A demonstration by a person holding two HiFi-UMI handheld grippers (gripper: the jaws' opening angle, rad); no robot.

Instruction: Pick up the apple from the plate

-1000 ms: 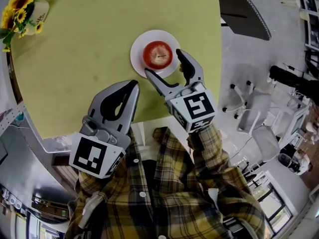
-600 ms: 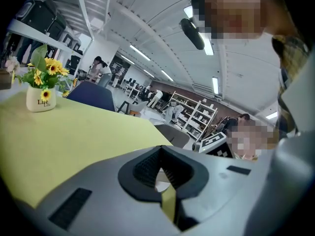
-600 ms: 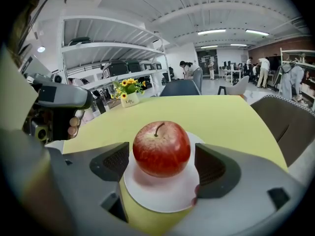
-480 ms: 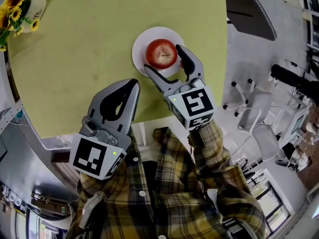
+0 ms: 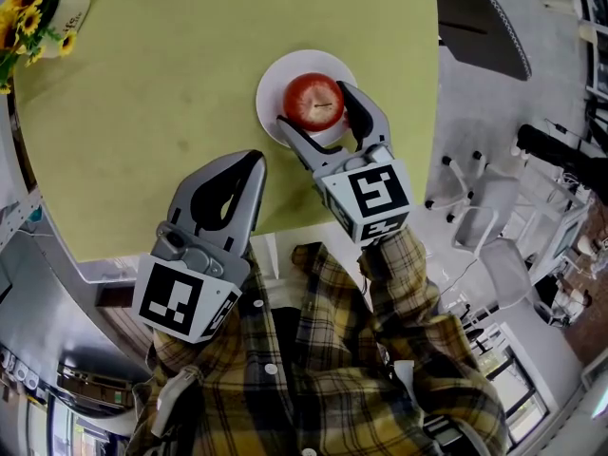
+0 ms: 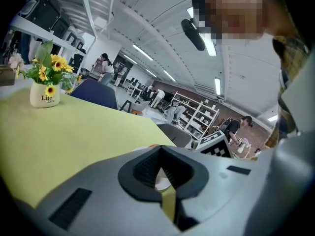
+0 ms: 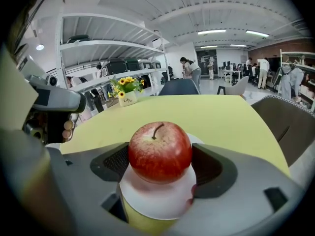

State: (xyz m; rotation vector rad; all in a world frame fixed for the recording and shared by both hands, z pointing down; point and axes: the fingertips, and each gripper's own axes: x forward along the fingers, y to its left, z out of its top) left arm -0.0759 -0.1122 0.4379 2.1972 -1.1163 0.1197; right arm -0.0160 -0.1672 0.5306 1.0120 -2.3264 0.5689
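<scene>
Red apple stands stem-up on the white plate, between the right gripper's spread jaws. Left gripper jaws pressed together, over the yellow-green worktop. Shelving lines the room.

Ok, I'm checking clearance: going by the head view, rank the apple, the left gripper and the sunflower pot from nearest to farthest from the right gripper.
1. apple, between the open jaws of the right gripper.
2. left gripper, to its left, lower in the view.
3. sunflower pot, far left corner of the table.
</scene>
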